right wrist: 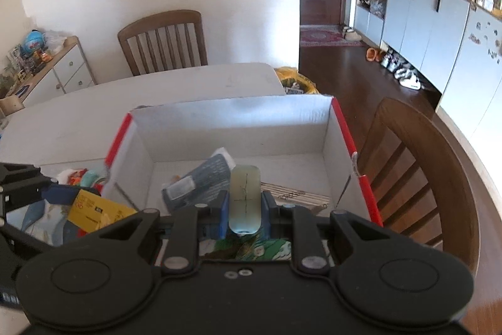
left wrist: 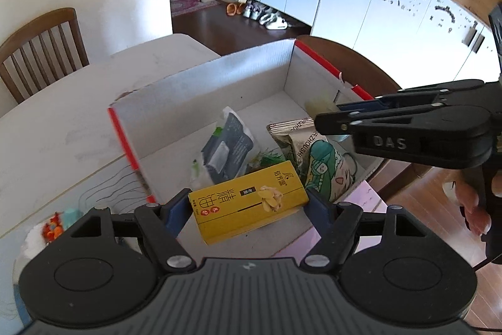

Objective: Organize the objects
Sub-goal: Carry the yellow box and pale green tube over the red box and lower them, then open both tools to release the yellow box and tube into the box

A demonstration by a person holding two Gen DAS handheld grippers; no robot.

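The left gripper [left wrist: 249, 204] pinches a yellow carton [left wrist: 248, 206] by its two ends, its blue pads pressed against the short sides, and holds it level over the near edge of an open cardboard box [left wrist: 200, 83] with red trim that sits on a pale table [left wrist: 62, 115]. Inside the box, just beyond the carton, lie a grey-blue pouch [left wrist: 227, 146] toward the left and a snack bag [left wrist: 317, 162] with a green cartoon print toward the right, the two near each other on the box floor. The right gripper [right wrist: 244, 206] clamps a pale, translucent rounded object [right wrist: 244, 197] between its blue pads, upright over the near part of the same box; what this object is cannot be told. In the left wrist view that gripper reaches in from the right, above the snack bag. A wooden chair [right wrist: 163, 40] stands at the far side of the table, and another chair [right wrist: 417, 165] at the right
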